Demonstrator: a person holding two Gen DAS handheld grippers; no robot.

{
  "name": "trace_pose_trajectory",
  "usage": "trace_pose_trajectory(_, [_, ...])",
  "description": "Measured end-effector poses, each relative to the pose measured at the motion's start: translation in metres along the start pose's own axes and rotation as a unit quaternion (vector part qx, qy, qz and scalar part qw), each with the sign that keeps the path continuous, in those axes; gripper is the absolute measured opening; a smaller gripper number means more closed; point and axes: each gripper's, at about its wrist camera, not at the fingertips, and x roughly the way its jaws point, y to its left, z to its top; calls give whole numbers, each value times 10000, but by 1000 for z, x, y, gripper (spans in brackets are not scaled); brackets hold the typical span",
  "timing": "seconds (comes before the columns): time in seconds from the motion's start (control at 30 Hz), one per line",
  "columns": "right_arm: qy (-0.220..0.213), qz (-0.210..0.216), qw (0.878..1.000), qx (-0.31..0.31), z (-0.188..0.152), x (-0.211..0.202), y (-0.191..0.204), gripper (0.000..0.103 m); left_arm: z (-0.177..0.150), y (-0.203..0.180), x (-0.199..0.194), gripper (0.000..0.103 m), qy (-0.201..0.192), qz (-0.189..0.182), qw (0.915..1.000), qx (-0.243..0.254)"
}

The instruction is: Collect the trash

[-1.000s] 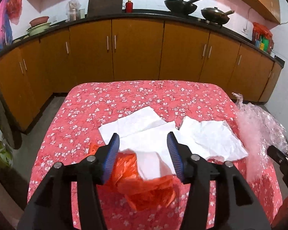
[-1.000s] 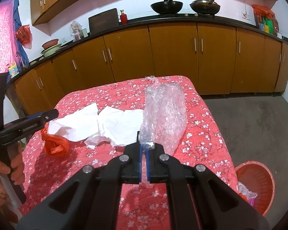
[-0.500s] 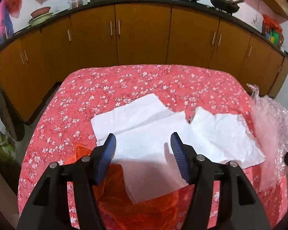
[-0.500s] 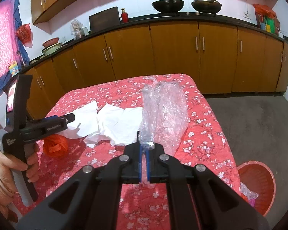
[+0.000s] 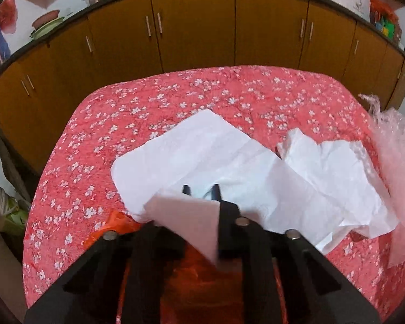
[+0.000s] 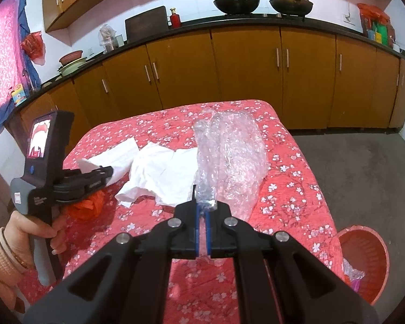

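L gripper (image 5: 201,190): I see its jaws closing on the near edge of the flat white paper sheet (image 5: 202,151); a corner of the sheet is folded up over the fingers, so only the tips show. Can't tell if the pads bite yet. Orange plastic bag (image 5: 116,224) lies under/just behind the L gripper on the red floral tablecloth (image 5: 229,91).

R gripper (image 6: 202,210): jaws nearly together, clamped on the end of the bubble wrap (image 6: 229,151), rest of it draped on the table. Crumpled white paper (image 6: 162,172) sits btw sheet and wrap. Red bin (image 6: 364,259) on the floor beside the table, R side.
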Motion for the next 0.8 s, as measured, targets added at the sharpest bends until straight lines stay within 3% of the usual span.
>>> trace_pose_trajectory(0.23, [-88,-13,10000,-1,4,-6,0,5,5,9,-33,9,-395,-367,9981,-313])
trace_pose_trajectory(0.43, [-191,15,9998,-22,8,-18,4,5,11,8,-63,10,-701,-551,9956,-288])
trace_pose_trajectory(0.63, [-236,25,9997,-59,7,-27,8,5,3,10,-74,10,-690,-473,9964,-154])
trace_pose_trajectory(0.73, [-250,30,9997,-64,7,-30,10,5,-2,15,-71,12,-610,-355,9973,-185])
trace_pose_trajectory(0.8, [-261,36,9996,-73,6,-33,11,5,-6,18,-71,26,-540,-337,9977,-244])
